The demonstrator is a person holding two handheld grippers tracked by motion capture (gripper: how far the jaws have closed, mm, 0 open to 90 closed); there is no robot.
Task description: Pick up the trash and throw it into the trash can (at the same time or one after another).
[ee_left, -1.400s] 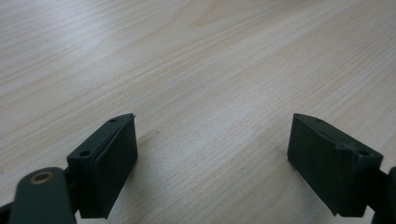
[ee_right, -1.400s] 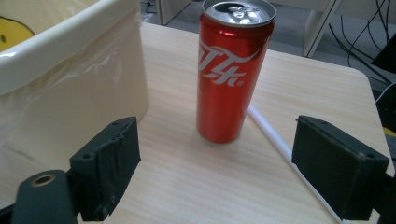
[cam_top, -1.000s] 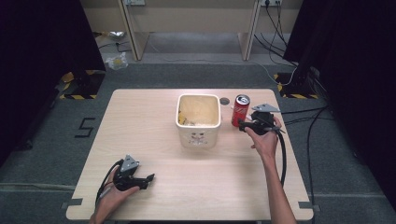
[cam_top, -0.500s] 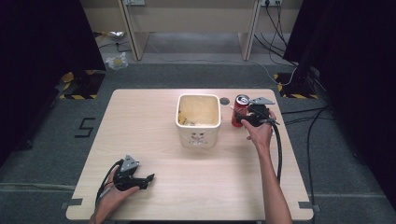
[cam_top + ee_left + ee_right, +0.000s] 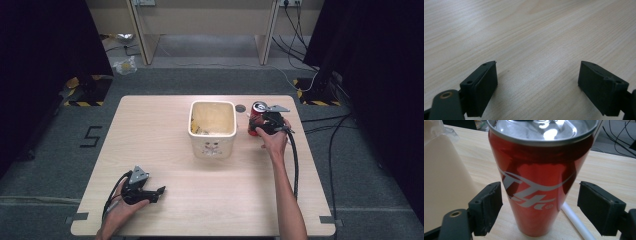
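right claw [image 5: 539, 202] moved in around red can [image 5: 537, 180]; jaws just closing, not touching

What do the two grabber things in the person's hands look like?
Each is a black hand-held tool. The left gripper and the right gripper both carry a grey three-cornered plate on top and trail a black cable. Each ends in two chunky black jaws with flat pads and small screw holes; a brass-coloured ring sits on one jaw arm. The forearms are bare, with no sleeves showing.
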